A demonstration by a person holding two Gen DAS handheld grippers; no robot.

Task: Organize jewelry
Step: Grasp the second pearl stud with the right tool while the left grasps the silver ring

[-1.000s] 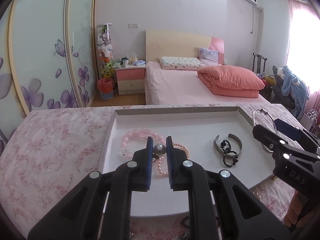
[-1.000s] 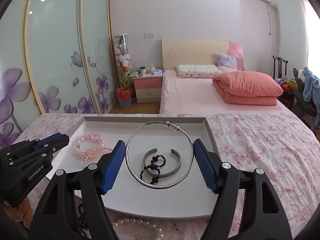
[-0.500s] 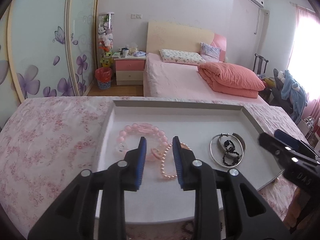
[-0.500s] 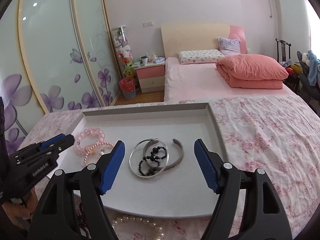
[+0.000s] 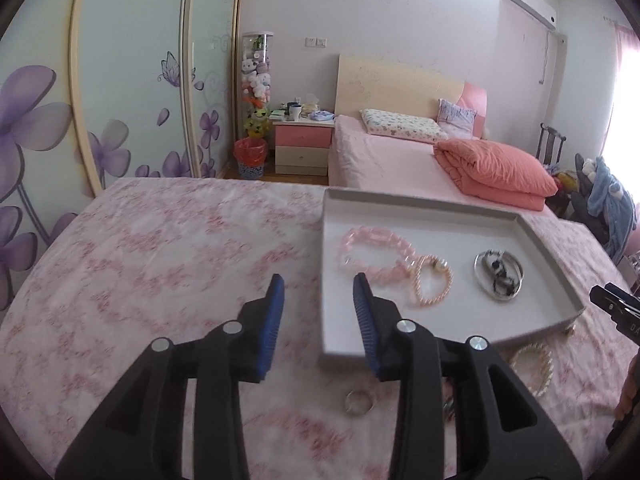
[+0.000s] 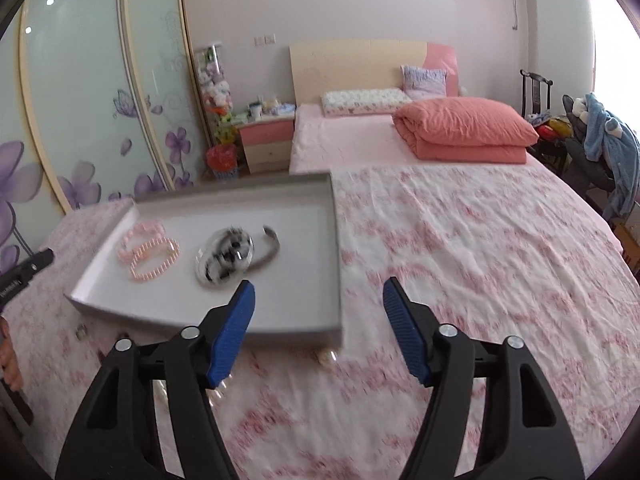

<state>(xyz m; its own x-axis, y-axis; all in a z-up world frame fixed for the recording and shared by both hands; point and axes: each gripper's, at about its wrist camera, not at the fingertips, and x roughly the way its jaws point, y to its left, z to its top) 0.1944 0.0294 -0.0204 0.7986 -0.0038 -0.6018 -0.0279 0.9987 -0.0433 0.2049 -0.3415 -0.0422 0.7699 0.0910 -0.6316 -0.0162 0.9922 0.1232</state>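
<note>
left hand-held gripper [image 5: 318, 304] spread, just been opening, nothing between its pads. right hand-held gripper [image 6: 318, 312] spread, been closing, empty. pink bead bracelets [image 5: 376, 254], silver bangles [image 5: 498, 274] lie in grey tray [image 5: 440, 330] on floral surface [image 5: 160, 260].

Home bedroom, bed [image 5: 392, 160], nightstand [image 5: 304, 148], floral wardrobe doors [image 5: 132, 92]

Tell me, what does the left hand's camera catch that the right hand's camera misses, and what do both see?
Only the left: a small silver ring and a pearl strand on the floral cloth in front of the tray. Only the right: the wide stretch of cloth to the tray's right. Both: the grey tray holding pink bead bracelets and silver bangles, each view's own empty, parted fingers.
</note>
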